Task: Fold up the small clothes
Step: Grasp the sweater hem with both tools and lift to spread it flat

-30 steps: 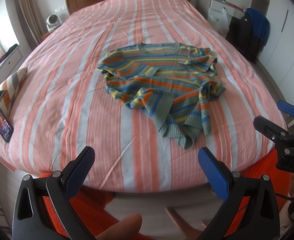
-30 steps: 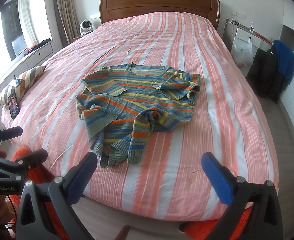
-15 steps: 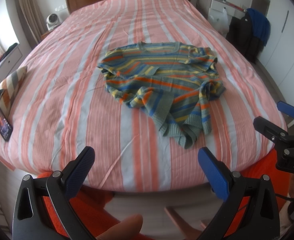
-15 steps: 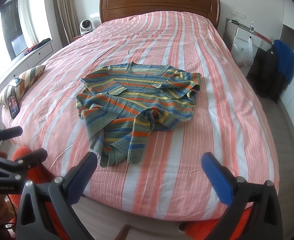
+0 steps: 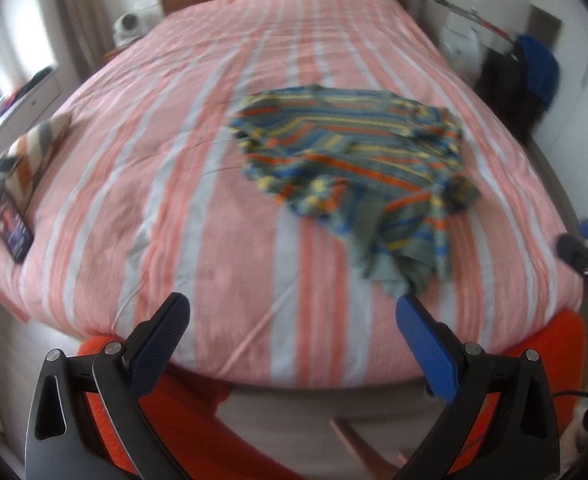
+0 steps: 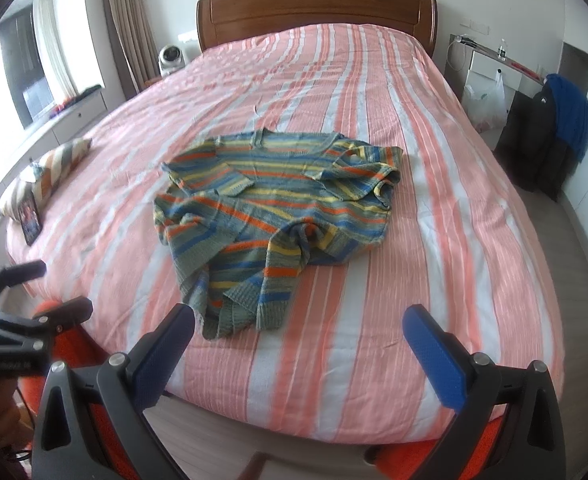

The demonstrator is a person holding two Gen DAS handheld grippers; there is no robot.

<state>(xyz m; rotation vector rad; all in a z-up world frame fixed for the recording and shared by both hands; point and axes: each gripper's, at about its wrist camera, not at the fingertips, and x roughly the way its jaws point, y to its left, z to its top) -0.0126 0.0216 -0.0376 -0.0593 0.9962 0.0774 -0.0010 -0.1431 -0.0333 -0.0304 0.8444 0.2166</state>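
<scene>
A small striped knit sweater [image 6: 277, 216] in green, blue, orange and yellow lies crumpled on the pink striped bed [image 6: 434, 240], neck toward the headboard. It also shows, blurred, in the left wrist view [image 5: 358, 172]. My left gripper [image 5: 294, 332] is open and empty at the bed's foot edge, left of the sweater's hem. My right gripper [image 6: 298, 340] is open and empty at the foot edge, just before the hem. Each gripper shows in the other's view, the right one [image 5: 586, 248] and the left one [image 6: 21, 292].
A striped pillow [image 6: 45, 172] and a phone [image 6: 29, 220] lie at the bed's left edge. A wooden headboard [image 6: 318, 8] stands at the far end. A chair with dark and blue clothes [image 6: 550, 128] and a white bag [image 6: 486, 100] stand right of the bed.
Both grippers have moved forward and slightly up toward the bed. The left view has swung left and is blurred. The sweater has not moved.
</scene>
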